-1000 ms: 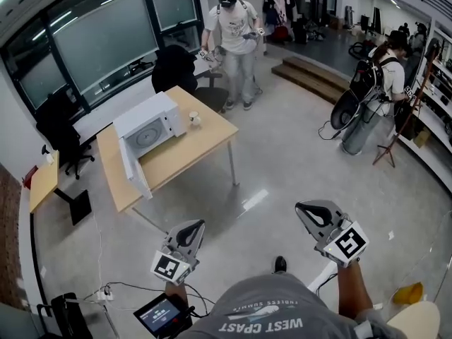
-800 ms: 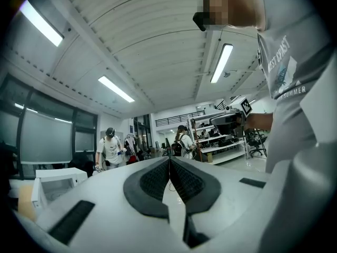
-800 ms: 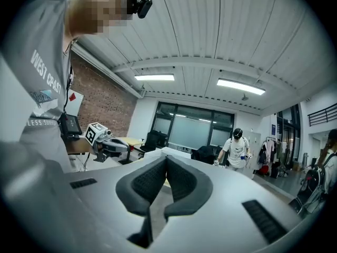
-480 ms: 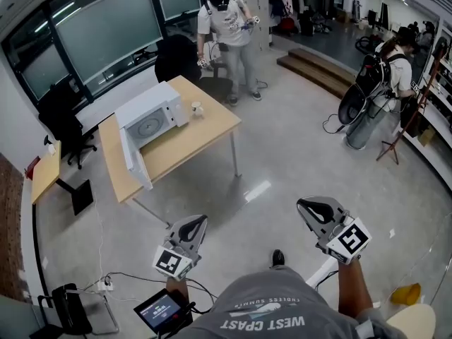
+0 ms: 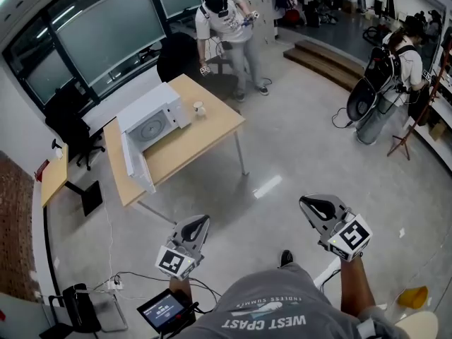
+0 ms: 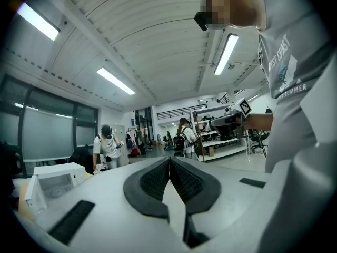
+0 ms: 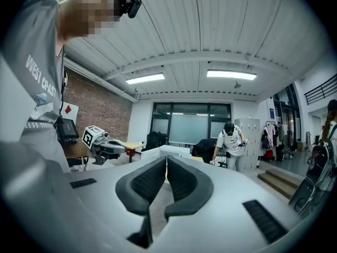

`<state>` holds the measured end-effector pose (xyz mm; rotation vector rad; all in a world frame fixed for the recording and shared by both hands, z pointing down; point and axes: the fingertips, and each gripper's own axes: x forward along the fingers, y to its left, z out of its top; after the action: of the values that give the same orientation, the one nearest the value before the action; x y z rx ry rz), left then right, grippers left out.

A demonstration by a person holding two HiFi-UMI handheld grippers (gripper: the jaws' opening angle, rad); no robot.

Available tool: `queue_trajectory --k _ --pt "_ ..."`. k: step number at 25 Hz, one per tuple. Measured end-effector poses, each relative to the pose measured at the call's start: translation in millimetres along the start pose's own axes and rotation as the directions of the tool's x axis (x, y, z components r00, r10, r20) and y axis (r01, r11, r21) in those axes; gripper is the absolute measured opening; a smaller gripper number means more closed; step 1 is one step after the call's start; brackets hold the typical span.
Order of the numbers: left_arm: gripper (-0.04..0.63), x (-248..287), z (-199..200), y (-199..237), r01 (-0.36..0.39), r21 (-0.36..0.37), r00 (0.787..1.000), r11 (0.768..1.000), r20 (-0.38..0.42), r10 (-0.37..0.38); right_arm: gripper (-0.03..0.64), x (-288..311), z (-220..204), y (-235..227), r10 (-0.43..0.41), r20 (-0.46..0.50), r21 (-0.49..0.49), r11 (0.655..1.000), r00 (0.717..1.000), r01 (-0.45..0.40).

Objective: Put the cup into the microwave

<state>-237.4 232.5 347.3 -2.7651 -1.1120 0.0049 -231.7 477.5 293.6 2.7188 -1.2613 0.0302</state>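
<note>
A small white cup (image 5: pixel 200 109) stands on the wooden table (image 5: pixel 212 129), just right of the white microwave (image 5: pixel 152 122). The microwave's door (image 5: pixel 134 167) hangs wide open toward me. Both grippers are held far from the table, over the floor, pointing level. My left gripper (image 5: pixel 203 219) is shut and holds nothing; its pads meet in the left gripper view (image 6: pixel 169 160), where the microwave (image 6: pixel 52 179) shows at far left. My right gripper (image 5: pixel 304 202) is shut and holds nothing, its pads touching in the right gripper view (image 7: pixel 166 160).
A person (image 5: pixel 226 27) bends over the table's far corner. Another person with a backpack (image 5: pixel 392 66) stands at right. Black chairs (image 5: pixel 176 58) sit behind the table, a small side table (image 5: pixel 53 176) at left. A screen device (image 5: pixel 164 309) and cables lie on the floor near my feet.
The table and microwave have shifted a little closer and rightward in the head view. Both grippers moved slightly forward and lower, still shut. The person at the back has leaned toward the table.
</note>
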Motion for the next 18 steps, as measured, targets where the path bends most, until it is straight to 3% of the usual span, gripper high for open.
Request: queue_trajectory --k 10,18 --pt "0.021 95 15 12 -0.034 0.038 0.998 0.999 -0.048 0.036 0.020 24 -10 -110 0.058 0.067 0.063 0.996 0.996 -0.062" --pt "0.021 158 21 26 -0.113 0.053 0.992 0.992 -0.058 0.116 0.020 54 -22 -183 0.139 0.096 0.060 0.988 0.986 -0.145"
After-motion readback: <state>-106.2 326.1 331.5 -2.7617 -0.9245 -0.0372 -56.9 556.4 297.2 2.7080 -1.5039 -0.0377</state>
